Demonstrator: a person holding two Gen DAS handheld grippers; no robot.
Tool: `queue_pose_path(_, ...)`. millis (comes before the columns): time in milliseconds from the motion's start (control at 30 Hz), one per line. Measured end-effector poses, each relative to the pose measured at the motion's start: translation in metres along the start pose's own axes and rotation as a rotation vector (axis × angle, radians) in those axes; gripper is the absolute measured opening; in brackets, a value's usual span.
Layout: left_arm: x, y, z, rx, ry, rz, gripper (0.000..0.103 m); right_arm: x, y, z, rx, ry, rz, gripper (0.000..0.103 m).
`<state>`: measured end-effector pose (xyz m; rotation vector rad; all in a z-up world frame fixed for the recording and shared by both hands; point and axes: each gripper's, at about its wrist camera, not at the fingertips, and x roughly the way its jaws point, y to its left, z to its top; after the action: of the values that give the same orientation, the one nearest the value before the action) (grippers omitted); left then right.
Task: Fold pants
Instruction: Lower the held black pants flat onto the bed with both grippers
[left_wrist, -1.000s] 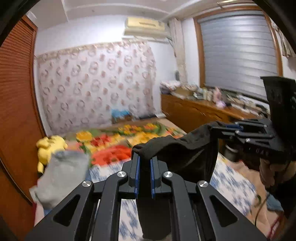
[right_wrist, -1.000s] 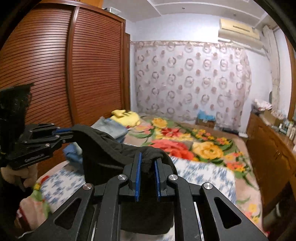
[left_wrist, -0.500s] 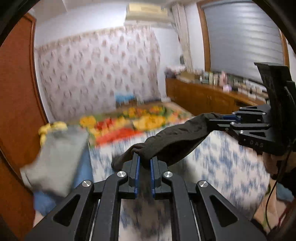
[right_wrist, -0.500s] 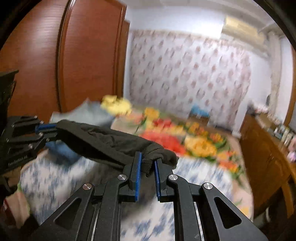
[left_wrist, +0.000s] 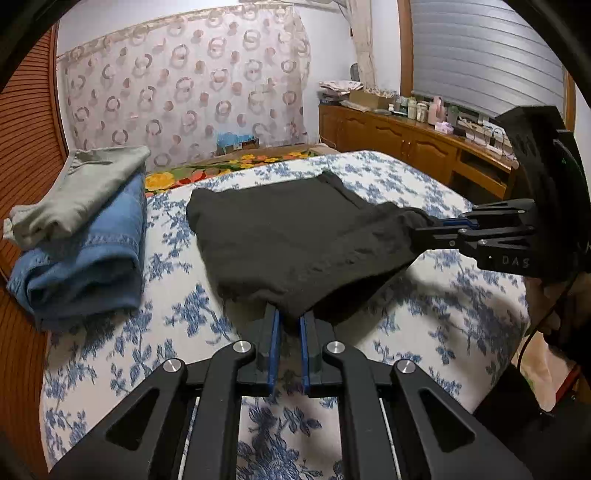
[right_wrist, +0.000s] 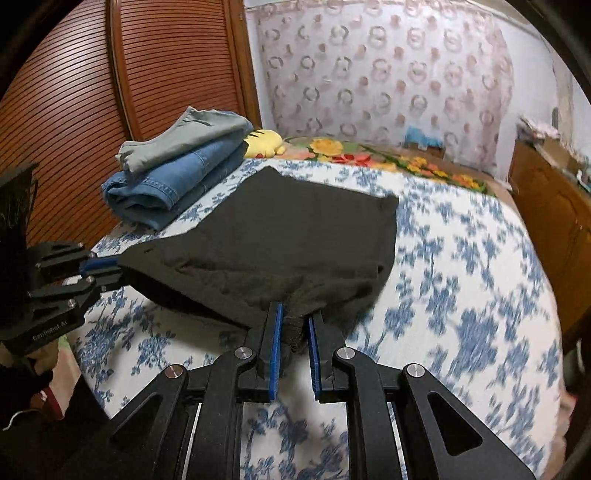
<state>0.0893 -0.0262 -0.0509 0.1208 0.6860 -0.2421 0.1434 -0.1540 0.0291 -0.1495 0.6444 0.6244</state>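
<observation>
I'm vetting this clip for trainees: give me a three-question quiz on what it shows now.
1. True or false: both tongs, left and right, grip the black pants.
2. What lies on top of the folded jeans? A) yellow plush B) grey garment C) nothing
3. Fill in: the far part of the pants rests on the ___-flowered bedspread.

Key: 1 true; 2 B, the grey garment; 3 blue.
</observation>
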Motion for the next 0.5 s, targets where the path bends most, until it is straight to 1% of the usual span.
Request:
queue_pose_path(133,0.005,0.001,-0.01,-0.012,0.024,0.0,0.01,0.004,-0.002,-0.007,0.027,0.012,0.008,0.013)
queue_pose_path(167,0.007,0.001,-0.012,-0.016,0.029,-0.002,0.01,0.011,-0.005,-0.009,0.032,0.018,0.008,0.013)
queue_pose_path(400,0.012,-0.002,-0.019,-0.029,0.051,-0.001,0.011,0.019,-0.005,-0.025,0.055,0.03,-0.004,0.013)
queue_pose_path(467,0.015,-0.002,-0.022,-0.032,0.06,0.001,0.011,0.02,-0.004,-0.029,0.059,0.014,-0.006,0.013)
queue_pose_path(500,0.016,-0.003,-0.023,-0.033,0.063,0.005,0.015,0.02,-0.004,-0.031,0.064,0.008,-0.004,0.013)
